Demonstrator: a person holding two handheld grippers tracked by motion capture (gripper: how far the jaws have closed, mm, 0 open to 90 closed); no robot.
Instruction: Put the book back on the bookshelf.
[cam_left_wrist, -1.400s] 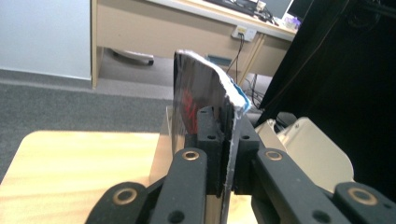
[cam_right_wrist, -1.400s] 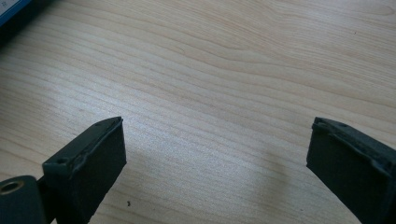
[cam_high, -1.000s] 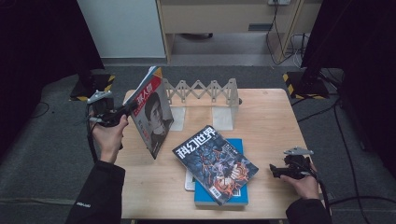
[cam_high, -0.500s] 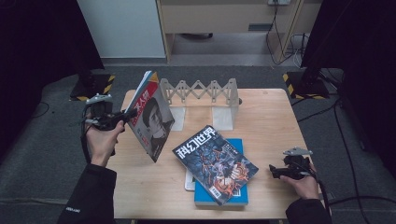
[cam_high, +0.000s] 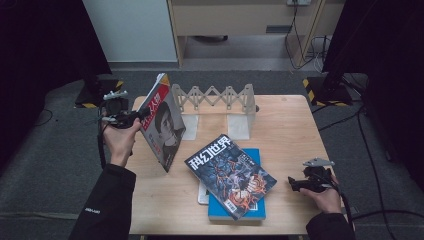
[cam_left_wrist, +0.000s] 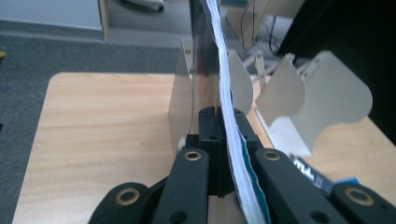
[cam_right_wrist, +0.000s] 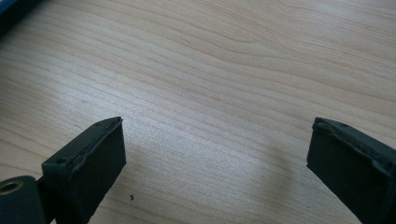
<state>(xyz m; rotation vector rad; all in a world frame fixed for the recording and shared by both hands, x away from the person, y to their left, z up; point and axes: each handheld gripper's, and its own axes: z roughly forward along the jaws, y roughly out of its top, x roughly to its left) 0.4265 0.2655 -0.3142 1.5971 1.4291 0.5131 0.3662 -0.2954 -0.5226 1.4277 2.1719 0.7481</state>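
Observation:
A magazine (cam_high: 162, 122) with a face on its cover stands tilted on its lower corner at the table's left, just in front of a white accordion book rack (cam_high: 215, 97). My left gripper (cam_high: 141, 115) is shut on its left edge. In the left gripper view, the jaws (cam_left_wrist: 224, 116) have just been closing tighter on the white page edges (cam_left_wrist: 223, 70), with the rack's dividers (cam_left_wrist: 327, 88) beyond. My right gripper (cam_high: 292, 184) rests near the table's front right, and its jaws (cam_right_wrist: 217, 154) stand open over bare wood.
A dark comic-style magazine (cam_high: 230, 175) lies askew on a blue book (cam_high: 250, 212) at the front middle of the wooden table (cam_high: 290, 130). Dark curtains flank the table, and cables run on the grey floor.
The left hand drifted slightly left with the magazine, then back towards the rack. The right hand has stayed still.

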